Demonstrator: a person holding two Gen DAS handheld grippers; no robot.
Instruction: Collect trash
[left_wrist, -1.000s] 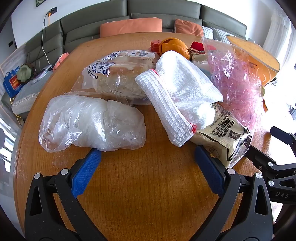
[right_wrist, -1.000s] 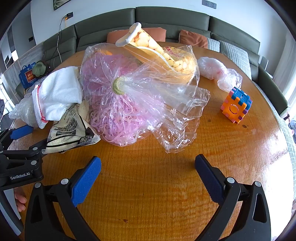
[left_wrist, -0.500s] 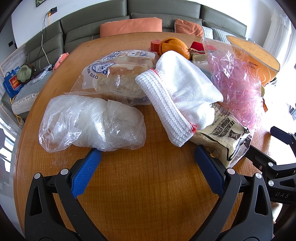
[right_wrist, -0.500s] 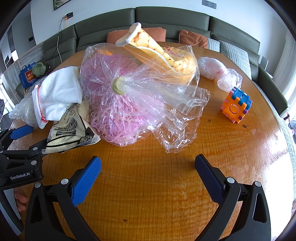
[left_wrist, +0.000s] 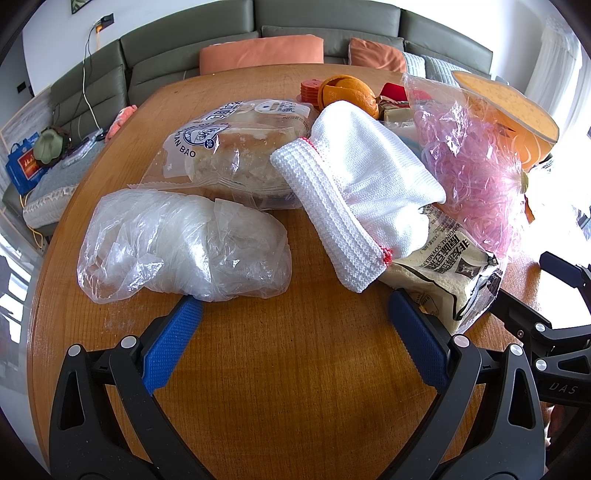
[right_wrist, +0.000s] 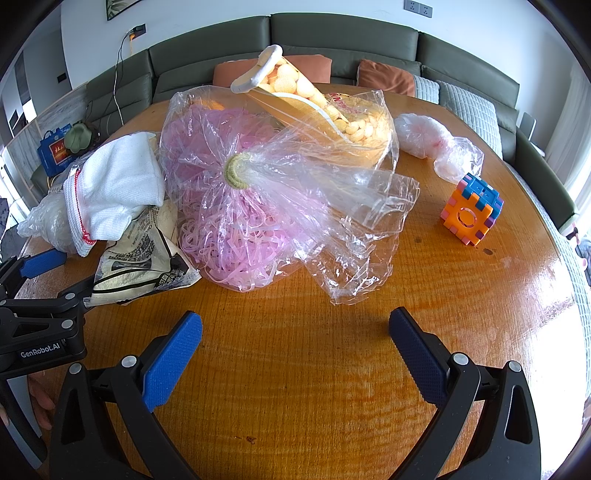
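Trash is spread over the round wooden table (left_wrist: 258, 387), none collected yet. Toward the left edge a crumpled clear plastic bag (left_wrist: 184, 251) is seen, its near side touching one blue pad of the left gripper (left_wrist: 293, 319), whose jaws are wide apart and empty. Behind it a bread wrapper (left_wrist: 236, 147) is laid, then a white knit cloth (left_wrist: 362, 184) draped over a printed soymilk pouch (left_wrist: 450, 266). At the middle a clear bag of pink shreds (right_wrist: 229, 206) is heaped, tied with a band, with a snack bag (right_wrist: 332, 110) leaning behind it. The right gripper (right_wrist: 295, 338) is held before this heap, jaws likewise spread, nothing between them. Toward the right edge another crumpled plastic wad (right_wrist: 436, 144) and a toy block cube (right_wrist: 472, 210) are placed.

Risk, as judged: thin film could slip out of the pads or be pinched only partly; the cloth or cube could be taken by mistake; the heap could be dragged off the near edge.
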